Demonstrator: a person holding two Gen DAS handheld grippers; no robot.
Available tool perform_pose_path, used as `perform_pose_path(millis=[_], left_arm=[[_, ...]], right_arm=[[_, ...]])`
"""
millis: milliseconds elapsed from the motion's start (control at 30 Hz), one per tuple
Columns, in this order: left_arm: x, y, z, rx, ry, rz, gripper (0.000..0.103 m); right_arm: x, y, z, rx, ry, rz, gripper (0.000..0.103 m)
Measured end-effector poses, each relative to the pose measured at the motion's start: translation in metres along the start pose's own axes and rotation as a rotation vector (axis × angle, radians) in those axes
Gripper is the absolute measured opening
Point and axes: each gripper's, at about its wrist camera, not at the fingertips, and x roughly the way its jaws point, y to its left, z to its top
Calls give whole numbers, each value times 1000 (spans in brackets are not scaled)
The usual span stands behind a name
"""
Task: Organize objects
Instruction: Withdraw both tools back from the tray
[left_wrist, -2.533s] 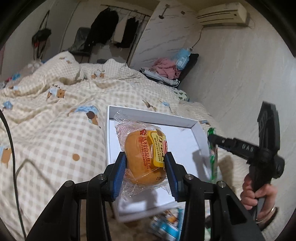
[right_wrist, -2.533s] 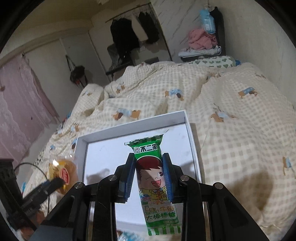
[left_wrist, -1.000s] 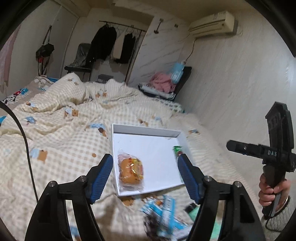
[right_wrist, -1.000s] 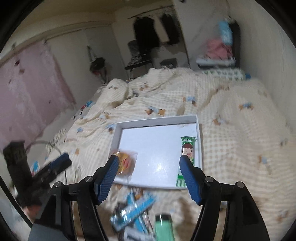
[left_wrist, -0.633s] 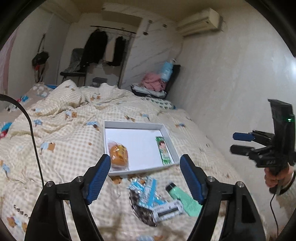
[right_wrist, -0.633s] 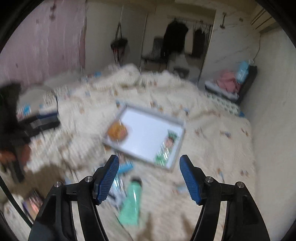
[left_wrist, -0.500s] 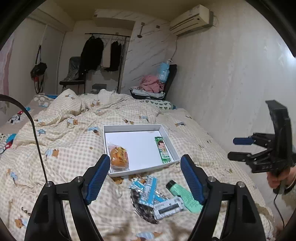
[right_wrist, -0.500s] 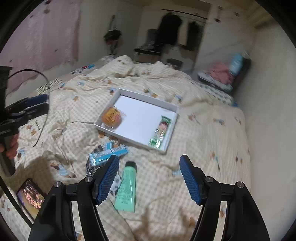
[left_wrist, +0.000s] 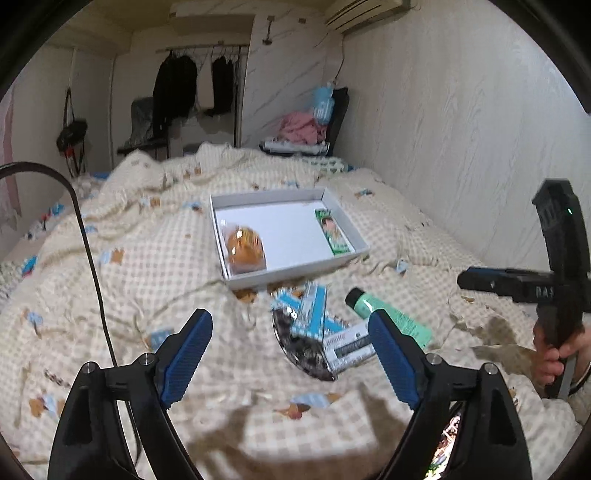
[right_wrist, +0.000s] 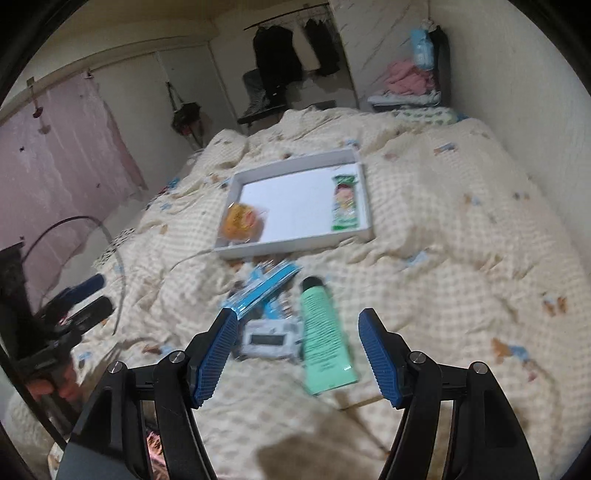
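Note:
A white tray (left_wrist: 332, 264) (right_wrist: 291, 245) lies on the checked bedspread. A wrapped orange bun (left_wrist: 245, 249) (right_wrist: 239, 219) lies at its left end and a green candy packet (left_wrist: 334, 236) (right_wrist: 345, 208) along its right side. In front of the tray lie blue snack packets (left_wrist: 310, 306) (right_wrist: 264, 288), a white box (left_wrist: 349, 345) (right_wrist: 269, 339), a dark foil packet (left_wrist: 299, 349) and a mint-green tube (left_wrist: 388, 317) (right_wrist: 325, 336). My left gripper (left_wrist: 290, 354) is open and empty, held above this pile. My right gripper (right_wrist: 297, 350) is open and empty over the tube and box.
The wall runs along the bed's right side. A black cable (left_wrist: 92, 266) crosses the bedspread at the left. A chair with clothes (left_wrist: 306, 129) stands at the bed's far end. A phone (left_wrist: 447, 432) lies near the bed's front edge.
Both grippers let go of the bun and the candy packet, which now lie in the tray. Both opened, pulled back and now hang above the loose pile in front of the tray.

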Motion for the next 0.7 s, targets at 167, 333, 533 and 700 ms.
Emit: perform_pose_path(millis=[167, 333, 533, 700], left_arm=[[9, 18, -7, -93, 57, 61, 97], [8, 29, -19, -144, 98, 3, 98], [-11, 36, -26, -214, 93, -46, 98], [-32, 31, -20, -309, 71, -243, 99]], right_arm=[[14, 16, -16, -27, 45, 0, 69], [16, 24, -32, -50, 42, -35, 79], [14, 29, -38, -55, 44, -50, 80], [0, 31, -30, -46, 8, -50, 80]])
